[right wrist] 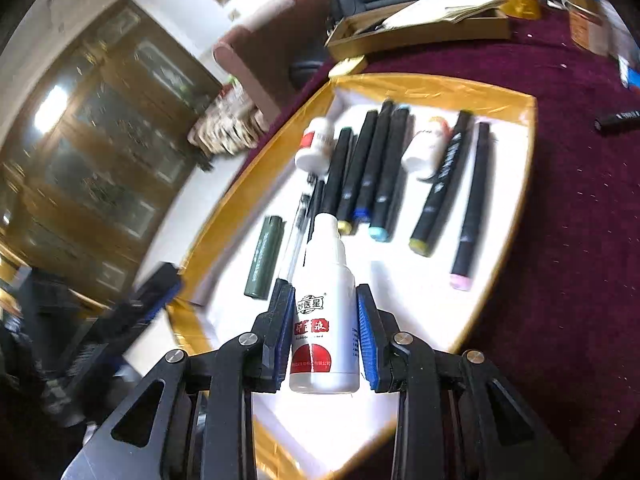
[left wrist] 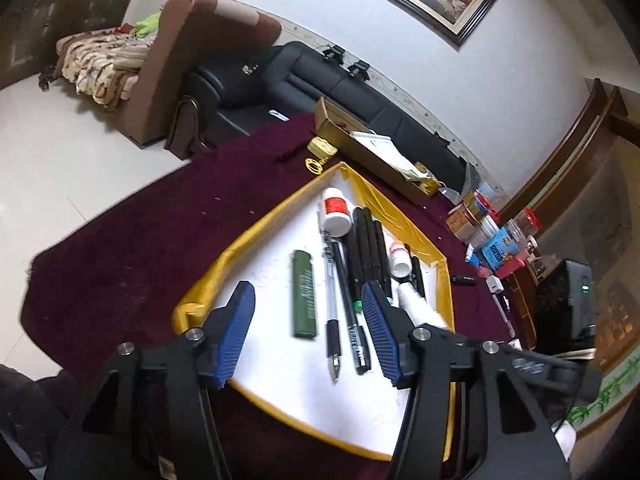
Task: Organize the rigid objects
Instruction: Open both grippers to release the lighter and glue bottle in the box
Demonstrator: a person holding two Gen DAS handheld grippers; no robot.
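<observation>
A white tray with a gold rim (left wrist: 256,228) (right wrist: 440,84) lies on the maroon cloth. On it lie a green lighter (left wrist: 302,276) (right wrist: 264,260), two pens (left wrist: 332,300), several black markers (left wrist: 368,248) (right wrist: 376,168) and two small white bottles (left wrist: 335,216) (right wrist: 426,148). My left gripper (left wrist: 306,292) hangs open over the lighter and pens, nothing between its pads. My right gripper (right wrist: 324,289) is shut on a white spray bottle with a red label (right wrist: 324,320), held over the tray's near side.
A cardboard box with papers (left wrist: 360,140) (right wrist: 420,28) sits behind the tray. Jars and small boxes (left wrist: 488,232) crowd the table's right side, next to a black device (left wrist: 568,300). A small black object (right wrist: 616,120) lies on the cloth. A black sofa (left wrist: 320,76) stands beyond.
</observation>
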